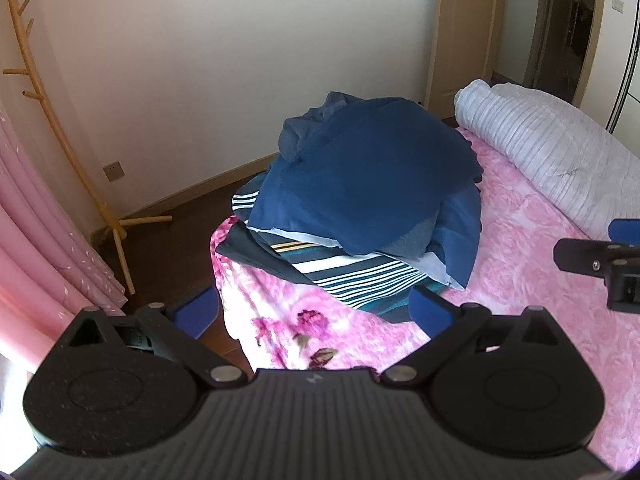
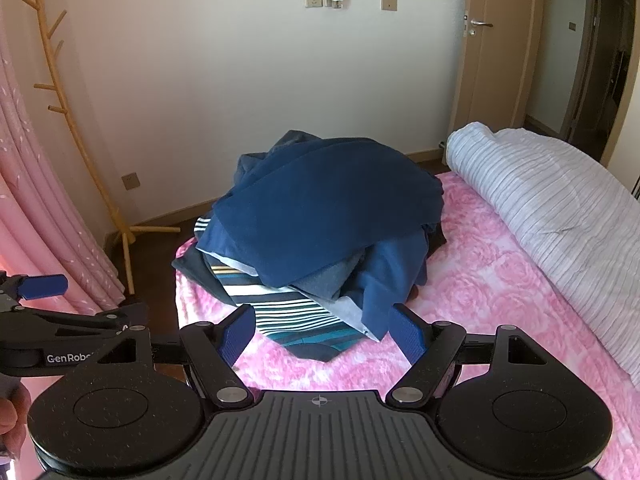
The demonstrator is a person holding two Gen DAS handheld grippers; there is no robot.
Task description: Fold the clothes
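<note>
At the far left of the room, a pink pleated curtain (image 2: 48, 216) hangs beside a bare wooden coat stand (image 2: 80, 136), both well clear of the work.

Left tool (image 1: 314, 312): blue pads spread wide, released, nothing between them. It hovers over the near left corner of the bed (image 1: 528, 264), aimed at the clothes. In the right wrist view it shows as a black linkage at the left edge.

Clothes pile (image 2: 320, 240): sits on the bed's left corner, just ahead of both tools, partly overhanging the edge toward the floor. Judgement: heaped there as unsorted stock, within reach of both hands. Top layer is a dark blue garment (image 1: 368, 176), matte, soft, draped in broad rounded folds with a pale lining showing at its hem. Beneath it lies a striped piece (image 2: 296, 312) in teal, white and black, flatter and smoother. Nothing looks folded yet; task judged at its start.

Right tool (image 2: 320, 332): ribbed blue pads apart, released, empty, framing the pile's near edge.

Bed cover: pink, fuzzy, rose-patterned plush; likely grips fabric somewhat.

Far right: a rolled quilt (image 2: 552, 200), pale, ribbed in fine stripes, lies along the bed, probably pushed aside to free folding space.
</note>
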